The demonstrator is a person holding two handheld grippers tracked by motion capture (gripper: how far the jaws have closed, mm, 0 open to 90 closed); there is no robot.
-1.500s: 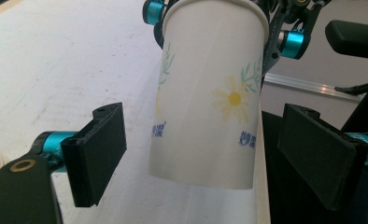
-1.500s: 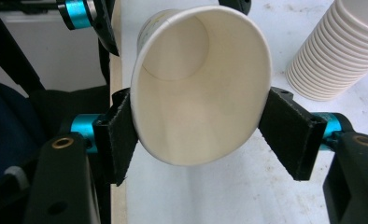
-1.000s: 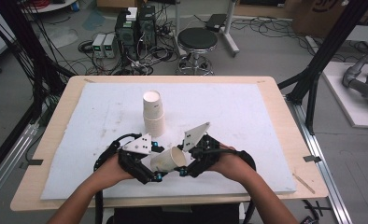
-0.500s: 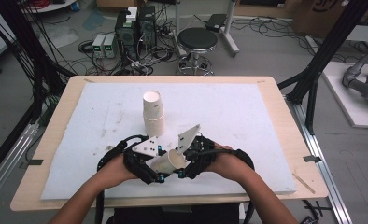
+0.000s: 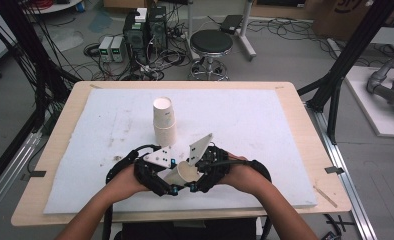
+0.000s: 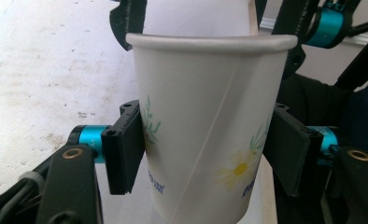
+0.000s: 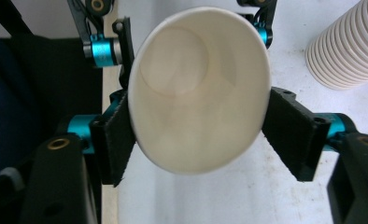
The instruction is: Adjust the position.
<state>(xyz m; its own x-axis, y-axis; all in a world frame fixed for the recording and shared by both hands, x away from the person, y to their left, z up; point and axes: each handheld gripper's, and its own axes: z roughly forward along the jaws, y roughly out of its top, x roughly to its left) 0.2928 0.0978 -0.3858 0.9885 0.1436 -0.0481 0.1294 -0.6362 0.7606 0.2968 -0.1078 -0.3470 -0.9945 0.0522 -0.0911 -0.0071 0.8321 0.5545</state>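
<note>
A paper cup (image 5: 187, 173) with a flower print is held on its side between my two grippers, near the front edge of the white mat (image 5: 245, 120). In the left gripper view my left gripper (image 6: 203, 154) has just been closing, and its pads press on the two sides of the cup (image 6: 205, 116) below the rim. In the right gripper view the cup's open mouth (image 7: 198, 88) faces the camera. My right gripper (image 7: 198, 135) has just been opening, and its pads still touch the rim on both sides. From above, left gripper (image 5: 171, 181) and right gripper (image 5: 200, 176) sit close together.
A stack of upside-down paper cups (image 5: 164, 120) stands on the mat just beyond the grippers, and shows as stacked cup rims (image 7: 350, 51) at the upper right of the right gripper view. The wooden table (image 5: 305, 130) frames the mat. A stool and electronics stand on the floor behind.
The left gripper has come in to the cup and closed on it. The right gripper's jaws have widened a little. Both hands have hardly shifted.
</note>
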